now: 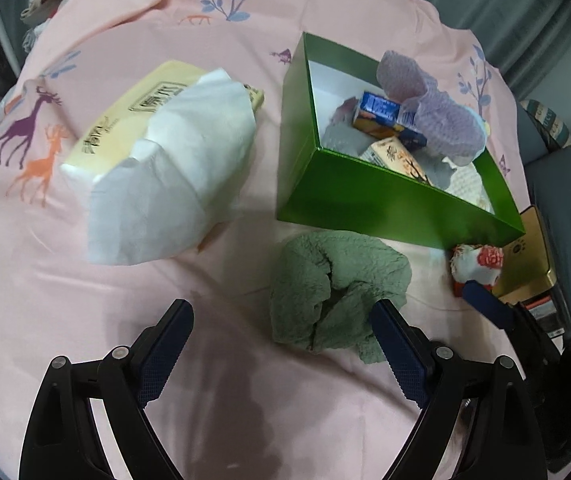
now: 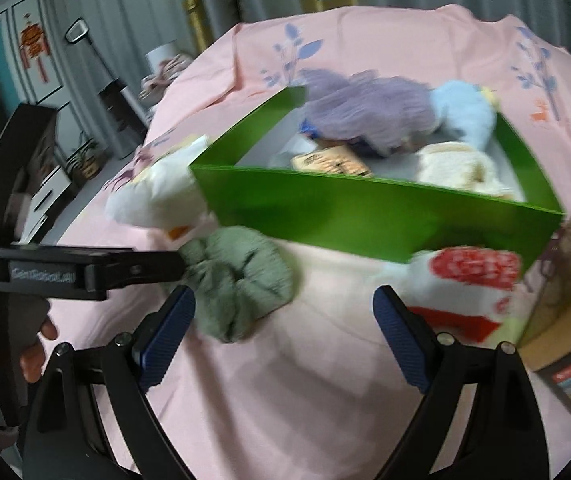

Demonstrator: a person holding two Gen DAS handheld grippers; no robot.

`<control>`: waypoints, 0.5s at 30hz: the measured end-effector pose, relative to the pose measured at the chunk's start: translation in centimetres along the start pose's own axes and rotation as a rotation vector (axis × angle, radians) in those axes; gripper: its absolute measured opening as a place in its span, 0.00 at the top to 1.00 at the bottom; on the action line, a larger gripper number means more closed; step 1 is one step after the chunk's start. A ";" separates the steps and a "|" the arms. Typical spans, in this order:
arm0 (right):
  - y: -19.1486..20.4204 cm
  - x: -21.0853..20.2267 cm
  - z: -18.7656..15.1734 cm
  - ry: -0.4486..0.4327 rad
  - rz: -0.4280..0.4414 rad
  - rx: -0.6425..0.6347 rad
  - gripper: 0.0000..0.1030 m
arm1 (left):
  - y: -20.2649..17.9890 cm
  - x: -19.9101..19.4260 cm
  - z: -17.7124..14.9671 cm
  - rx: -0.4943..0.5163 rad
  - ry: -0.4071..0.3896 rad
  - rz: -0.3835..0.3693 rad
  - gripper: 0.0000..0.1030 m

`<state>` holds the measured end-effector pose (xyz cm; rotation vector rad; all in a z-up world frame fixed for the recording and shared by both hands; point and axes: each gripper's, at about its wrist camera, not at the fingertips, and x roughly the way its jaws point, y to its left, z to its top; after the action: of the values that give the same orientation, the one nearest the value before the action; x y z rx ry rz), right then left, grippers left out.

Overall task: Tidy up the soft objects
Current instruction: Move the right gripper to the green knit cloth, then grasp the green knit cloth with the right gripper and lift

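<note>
Cloth in a crumpled green bundle (image 1: 337, 292) lies on the pink sheet (image 1: 213, 400) just before the green box (image 1: 385, 200), touching the left gripper's (image 1: 281, 336) inner finger. It looks light and limp, best pinched across a raised fold. Both the left and the right gripper (image 2: 285, 320) stand wide apart, empty. Inside the box sit a purple cloth (image 1: 433, 108), small cartons (image 1: 385, 116) and pale soft things.
</note>
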<state>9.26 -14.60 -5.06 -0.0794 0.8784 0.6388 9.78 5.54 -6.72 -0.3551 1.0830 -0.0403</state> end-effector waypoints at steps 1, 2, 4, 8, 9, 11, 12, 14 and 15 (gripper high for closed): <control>0.2 0.3 -0.1 0.007 0.009 -0.005 0.12 | -0.1 0.2 0.0 0.006 0.002 0.002 0.12; 0.3 0.7 -0.1 0.016 0.020 -0.011 0.12 | -0.2 0.4 0.0 0.012 0.003 0.005 0.12; 0.6 1.4 -0.1 0.035 0.043 -0.017 0.13 | -0.3 0.9 0.1 0.017 0.006 0.002 0.12; 1.3 3.0 0.0 0.076 0.082 -0.025 0.16 | -0.4 1.3 0.2 0.036 0.005 -0.007 0.12; 1.5 3.3 0.1 0.087 0.087 -0.032 0.20 | -0.5 1.4 0.1 0.046 0.003 -0.011 0.12; 2.0 3.8 0.1 0.104 0.094 -0.047 0.28 | -1.0 1.3 -0.1 0.078 -0.003 -0.016 0.17; 2.2 3.9 0.1 0.106 0.092 -0.054 0.32 | -1.0 1.4 -0.2 0.087 0.001 -0.024 0.22; 2.5 4.0 0.1 0.107 0.087 -0.069 0.40 | -1.2 1.6 -0.3 0.096 0.010 -0.047 0.36; 2.5 4.0 0.1 0.109 0.087 -0.070 0.46 | -1.3 1.7 -0.4 0.100 0.021 -0.062 0.45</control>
<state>9.83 -10.60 -7.50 -0.1411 0.9686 0.7522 10.47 3.84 -7.93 -0.2989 1.0863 -0.1528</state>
